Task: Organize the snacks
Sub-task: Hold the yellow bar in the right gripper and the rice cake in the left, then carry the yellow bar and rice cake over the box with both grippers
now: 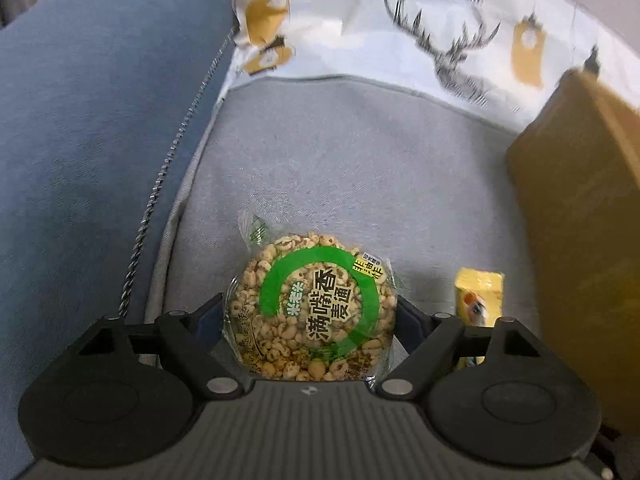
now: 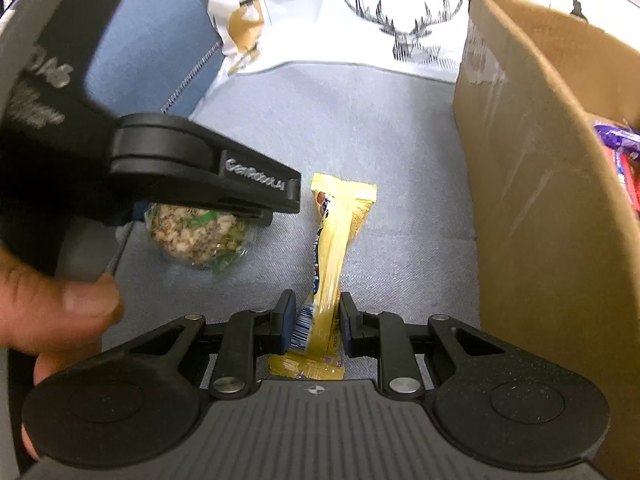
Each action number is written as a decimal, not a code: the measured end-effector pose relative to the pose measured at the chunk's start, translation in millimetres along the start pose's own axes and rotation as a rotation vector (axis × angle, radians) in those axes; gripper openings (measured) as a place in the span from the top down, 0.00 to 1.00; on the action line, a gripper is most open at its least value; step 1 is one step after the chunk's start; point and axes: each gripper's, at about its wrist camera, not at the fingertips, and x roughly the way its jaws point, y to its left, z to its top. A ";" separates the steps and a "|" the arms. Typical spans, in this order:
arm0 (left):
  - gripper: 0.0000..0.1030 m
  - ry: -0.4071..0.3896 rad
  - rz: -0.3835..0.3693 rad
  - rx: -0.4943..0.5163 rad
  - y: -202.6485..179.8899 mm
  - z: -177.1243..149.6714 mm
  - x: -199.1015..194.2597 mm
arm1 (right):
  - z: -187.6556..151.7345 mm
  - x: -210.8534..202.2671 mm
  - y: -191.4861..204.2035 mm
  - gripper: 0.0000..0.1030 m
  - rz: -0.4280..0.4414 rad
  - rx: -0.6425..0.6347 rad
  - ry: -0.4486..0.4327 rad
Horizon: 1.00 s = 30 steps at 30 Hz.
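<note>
A round puffed-grain cake in a clear wrapper with a green ring label (image 1: 316,308) sits between the fingers of my left gripper (image 1: 310,316), which is shut on it over the grey sofa seat. It also shows in the right wrist view (image 2: 200,236), under the left gripper's body (image 2: 208,176). My right gripper (image 2: 314,324) is shut on a long yellow snack bar (image 2: 336,248), which lies on the seat pointing away from me. The yellow bar's end shows in the left wrist view (image 1: 480,296).
An open cardboard box (image 2: 540,200) stands at the right, with purple and red packets inside (image 2: 624,152); it also shows in the left wrist view (image 1: 580,220). A blue cushion (image 1: 100,120) is on the left. A white deer-print cushion (image 1: 400,32) lies behind.
</note>
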 end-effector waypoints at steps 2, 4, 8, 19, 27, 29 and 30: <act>0.15 -0.056 -0.016 -0.025 3.6 -8.1 -20.0 | -1.8 -10.3 -0.3 0.77 0.007 -0.016 -0.031; 0.15 -0.115 -0.029 -0.055 9.9 -15.9 -40.4 | -3.4 -23.0 3.0 0.77 0.012 -0.045 -0.074; 0.15 -0.206 -0.045 -0.103 20.9 -26.1 -73.5 | -8.5 -54.2 5.4 0.77 0.028 -0.109 -0.172; 0.15 -0.412 -0.095 -0.154 -4.9 -8.8 -128.1 | -5.4 -146.2 -34.3 0.77 0.065 -0.199 -0.515; 0.15 -0.517 -0.214 -0.037 -81.0 2.5 -141.5 | 8.3 -181.7 -100.1 0.77 -0.009 -0.130 -0.633; 0.15 -0.543 -0.247 0.012 -104.9 2.4 -144.3 | 14.6 -178.7 -117.7 0.77 -0.044 -0.095 -0.631; 0.15 -0.555 -0.262 0.036 -116.1 2.7 -144.4 | 16.9 -177.6 -124.8 0.77 -0.065 -0.081 -0.626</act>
